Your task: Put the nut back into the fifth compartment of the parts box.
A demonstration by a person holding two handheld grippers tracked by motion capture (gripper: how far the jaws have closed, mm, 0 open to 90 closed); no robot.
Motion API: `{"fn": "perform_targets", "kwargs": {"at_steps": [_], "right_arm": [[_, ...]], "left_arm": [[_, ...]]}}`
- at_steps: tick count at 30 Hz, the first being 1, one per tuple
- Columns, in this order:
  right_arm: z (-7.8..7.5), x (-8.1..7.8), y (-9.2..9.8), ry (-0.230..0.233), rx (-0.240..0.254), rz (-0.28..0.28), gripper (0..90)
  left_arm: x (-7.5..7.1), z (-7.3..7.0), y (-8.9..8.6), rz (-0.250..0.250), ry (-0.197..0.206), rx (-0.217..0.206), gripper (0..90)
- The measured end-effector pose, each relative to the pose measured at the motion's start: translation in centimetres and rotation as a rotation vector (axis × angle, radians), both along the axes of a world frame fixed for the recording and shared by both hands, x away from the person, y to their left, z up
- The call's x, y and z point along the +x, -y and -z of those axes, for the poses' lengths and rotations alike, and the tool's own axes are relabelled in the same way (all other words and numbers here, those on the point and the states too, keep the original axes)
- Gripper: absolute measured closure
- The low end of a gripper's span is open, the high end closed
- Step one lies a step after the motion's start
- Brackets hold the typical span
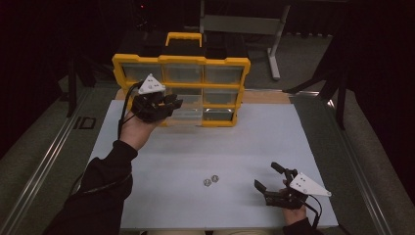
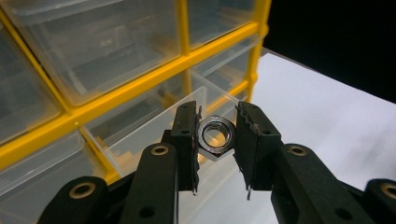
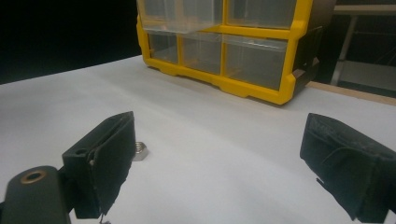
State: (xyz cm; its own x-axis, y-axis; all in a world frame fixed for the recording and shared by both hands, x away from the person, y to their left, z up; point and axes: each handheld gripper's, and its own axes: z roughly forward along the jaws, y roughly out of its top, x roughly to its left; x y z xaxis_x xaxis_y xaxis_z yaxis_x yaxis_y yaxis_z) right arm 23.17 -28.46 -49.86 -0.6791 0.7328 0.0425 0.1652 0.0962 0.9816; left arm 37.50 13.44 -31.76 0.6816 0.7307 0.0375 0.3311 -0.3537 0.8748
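Left gripper view: left tool (image 2: 216, 140) grips an unmarked nut (image 2: 216, 136).

A white table (image 1: 195, 147) carries a yellow drawer cabinet (image 1: 225, 63) and two nuts (image 1: 211, 180)

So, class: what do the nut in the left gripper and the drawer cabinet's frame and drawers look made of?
Nut: probably steel, shiny grey with mirror-like glints and cut threads. Cabinet frame: likely moulded plastic, uniform yellow, smooth. Drawers: clear plastic, see-through and slightly cloudy.
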Motion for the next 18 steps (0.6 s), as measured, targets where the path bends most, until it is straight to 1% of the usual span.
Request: {"fn": "perform_targets", "kwargs": {"at_steps": [3, 7, 10, 12, 13, 14, 15, 16, 18], "right_arm": [[0.0, 0.0, 0.0, 0.0, -0.001, 0.0, 10.5], [0.0, 0.0, 0.0, 0.002, -0.001, 0.001, 10.5], [0.0, 0.0, 0.0, -0.001, -0.001, 0.0, 10.5], [0.0, 0.0, 0.0, -0.001, -0.001, -0.001, 10.5], [0.0, 0.0, 0.0, -0.001, -0.001, -0.001, 10.5], [0.0, 0.0, 0.0, -0.001, -0.001, -0.001, 10.5], [0.0, 0.0, 0.0, -0.002, -0.002, -0.002, 10.5], [0.0, 0.0, 0.0, -0.004, -0.003, -0.002, 10.5], [0.0, 0.0, 0.0, -0.004, -0.003, -0.002, 10.5]], "left_arm": [[0.9, 0.4, 0.2, -0.04, -0.025, 0.007, 70.3], [1.9, 1.1, 0.5, -0.077, -0.074, 0.015, 70.3], [2.6, 1.6, 0.8, -0.091, -0.106, 0.023, 70.3], [2.9, 1.8, 0.9, -0.113, -0.118, 0.018, 70.3], [3.2, 1.9, 0.9, -0.118, -0.132, 0.013, 70.2], [3.2, 1.9, 0.9, -0.118, -0.132, 0.013, 70.3], [3.7, 2.1, 1.0, -0.138, -0.162, 0.023, 70.3], [3.8, 2.1, 1.1, -0.143, -0.172, 0.026, 70.2], [4.3, 2.4, 1.3, -0.153, -0.211, 0.042, 70.2]]}}
